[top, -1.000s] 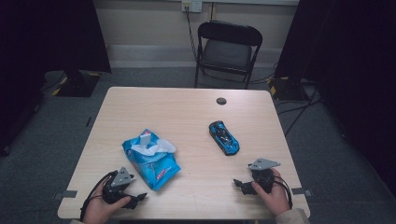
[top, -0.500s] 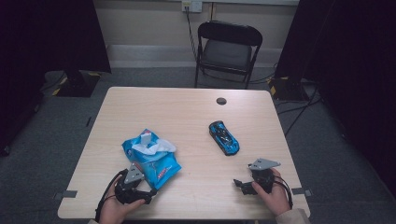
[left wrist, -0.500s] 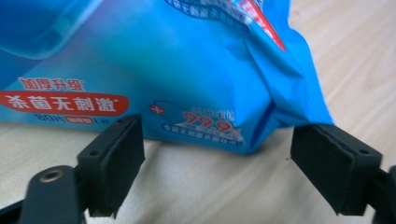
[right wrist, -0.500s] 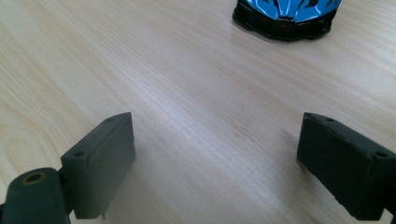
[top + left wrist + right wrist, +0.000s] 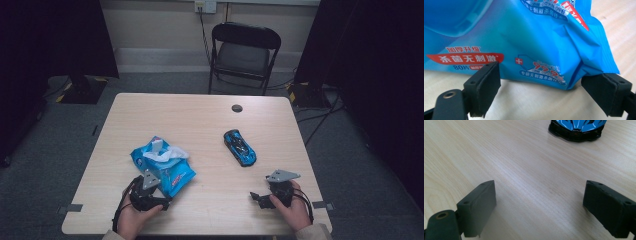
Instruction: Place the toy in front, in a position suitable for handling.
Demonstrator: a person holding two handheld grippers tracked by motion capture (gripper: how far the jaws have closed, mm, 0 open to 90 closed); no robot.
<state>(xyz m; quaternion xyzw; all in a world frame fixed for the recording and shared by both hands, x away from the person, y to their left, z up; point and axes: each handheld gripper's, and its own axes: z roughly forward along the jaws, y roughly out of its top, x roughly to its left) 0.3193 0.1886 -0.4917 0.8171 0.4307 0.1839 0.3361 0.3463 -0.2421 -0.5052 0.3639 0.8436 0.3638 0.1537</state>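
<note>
A blue pack of wet wipes (image 5: 162, 162) lies on the table's left half, with a white wipe sticking out of its top. My left gripper (image 5: 157, 192) sits at the pack's near edge. In the left gripper view its jaws (image 5: 541, 87) stand open, the pack (image 5: 536, 37) is close in front of them, and neither pad presses on it. A blue toy car (image 5: 240, 147) rests right of centre. My right gripper (image 5: 260, 196) stays low near the front right edge, a short way from the car (image 5: 576, 127). It is open (image 5: 539, 205) over bare wood.
The light wooden table (image 5: 200, 120) has a small dark round cap (image 5: 237, 108) near its far edge. A black folding chair (image 5: 242, 52) stands behind the table. Cables run across the floor at the right.
My left hand has slid right along the front of the table, up to the near edge of the wipes pack. The right hand, the car and the pack have stayed put.
</note>
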